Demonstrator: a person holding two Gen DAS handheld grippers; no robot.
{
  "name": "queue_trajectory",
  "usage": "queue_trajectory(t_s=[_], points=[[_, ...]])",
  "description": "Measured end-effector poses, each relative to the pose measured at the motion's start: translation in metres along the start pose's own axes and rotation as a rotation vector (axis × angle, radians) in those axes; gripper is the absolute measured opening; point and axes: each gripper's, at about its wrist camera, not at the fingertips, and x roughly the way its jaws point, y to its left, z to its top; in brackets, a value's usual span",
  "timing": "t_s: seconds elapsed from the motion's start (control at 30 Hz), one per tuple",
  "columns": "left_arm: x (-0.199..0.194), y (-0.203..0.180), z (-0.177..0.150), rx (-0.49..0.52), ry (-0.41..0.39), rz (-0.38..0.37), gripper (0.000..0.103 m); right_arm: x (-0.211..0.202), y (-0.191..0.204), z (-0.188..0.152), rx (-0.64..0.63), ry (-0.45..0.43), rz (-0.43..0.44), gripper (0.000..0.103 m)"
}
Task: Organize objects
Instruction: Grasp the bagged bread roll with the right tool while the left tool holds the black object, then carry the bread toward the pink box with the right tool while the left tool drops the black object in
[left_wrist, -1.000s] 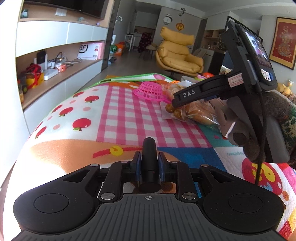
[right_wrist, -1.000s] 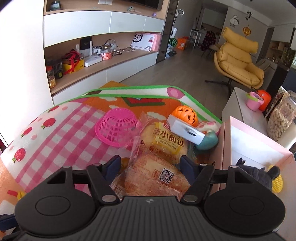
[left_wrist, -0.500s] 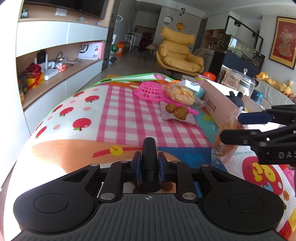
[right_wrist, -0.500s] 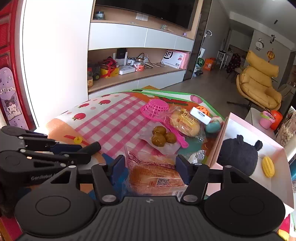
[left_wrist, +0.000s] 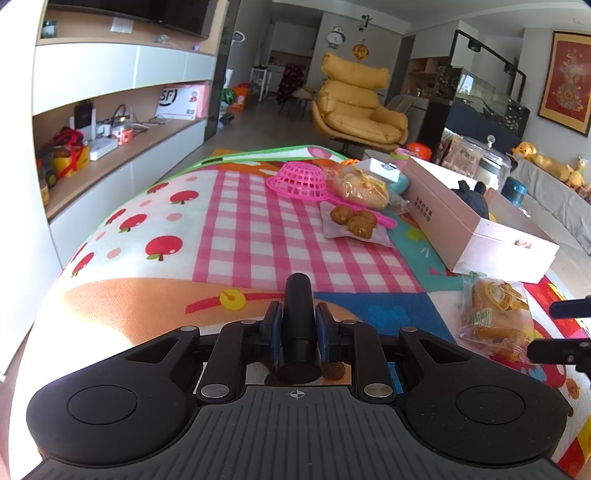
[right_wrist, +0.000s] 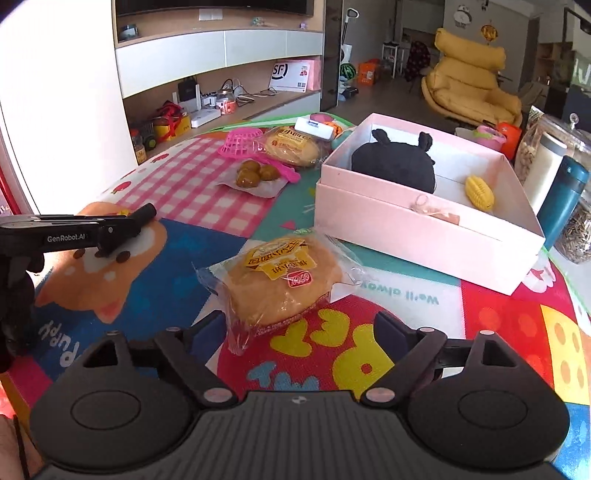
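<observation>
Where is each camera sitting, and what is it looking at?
Left wrist: sits on the left tool, low over the play mat, facing the yellow chair; its own fingers pinch a black cylinder.
Right wrist: sits on the right tool, looking down at the bread bag; its fingers are open.
Both show the bread bag, the pink box and each other's tool.

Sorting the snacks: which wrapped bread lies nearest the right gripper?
The bread with the yellow label, alone before the open right gripper; the other lies beside the pink basket.
</observation>
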Motion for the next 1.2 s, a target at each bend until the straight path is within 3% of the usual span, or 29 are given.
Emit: queue_trajectory(t_s=[0.17, 0.3, 0.43, 0.47, 0.5, 0.53, 0.6, 0.67, 0.77, 0.9, 1.07, 1.2], points=[[0.0, 0.0, 0.0, 0.001, 0.0, 0.003, 0.023, -0.002, 0.007, 0.017, 0.016, -0.07, 0.009, 0.103], [0.001, -0.005, -0.001, 0.023, 0.001, 0.022, 0.023, 0.033, 0.008, 0.031, 0.148, -0.011, 0.028, 0.103], [0.001, -0.01, -0.001, 0.043, 0.003, 0.037, 0.023, 0.071, 0.011, 0.038, 0.234, 0.044, -0.033, 0.103], [0.001, -0.01, -0.001, 0.046, 0.004, 0.04, 0.023, 0.074, 0.012, 0.038, 0.23, 0.052, -0.022, 0.1], [0.001, -0.011, -0.002, 0.049, 0.004, 0.042, 0.023, 0.074, 0.014, 0.037, 0.218, 0.059, -0.004, 0.088], [0.001, -0.011, -0.001, 0.053, 0.005, 0.045, 0.023, 0.072, 0.017, 0.035, 0.191, 0.053, -0.003, 0.084], [0.001, -0.013, -0.002, 0.061, 0.006, 0.051, 0.023, 0.064, 0.019, 0.031, 0.143, 0.043, 0.013, 0.064], [0.001, -0.014, -0.002, 0.068, 0.005, 0.058, 0.023, 0.052, 0.016, 0.026, 0.119, 0.025, 0.009, 0.058], [0.0, -0.016, -0.003, 0.066, 0.005, 0.065, 0.023, 0.039, 0.007, 0.02, 0.107, 0.012, -0.013, 0.056], [-0.004, -0.023, -0.003, 0.095, 0.016, 0.055, 0.022, -0.003, -0.033, 0.007, 0.173, -0.041, -0.059, 0.056], [-0.015, -0.057, 0.009, 0.151, 0.012, -0.038, 0.022, -0.047, -0.067, -0.006, 0.206, -0.177, -0.206, 0.056], [-0.023, -0.111, 0.054, 0.23, -0.083, -0.147, 0.022, -0.064, -0.09, -0.013, 0.26, -0.241, -0.216, 0.056]])
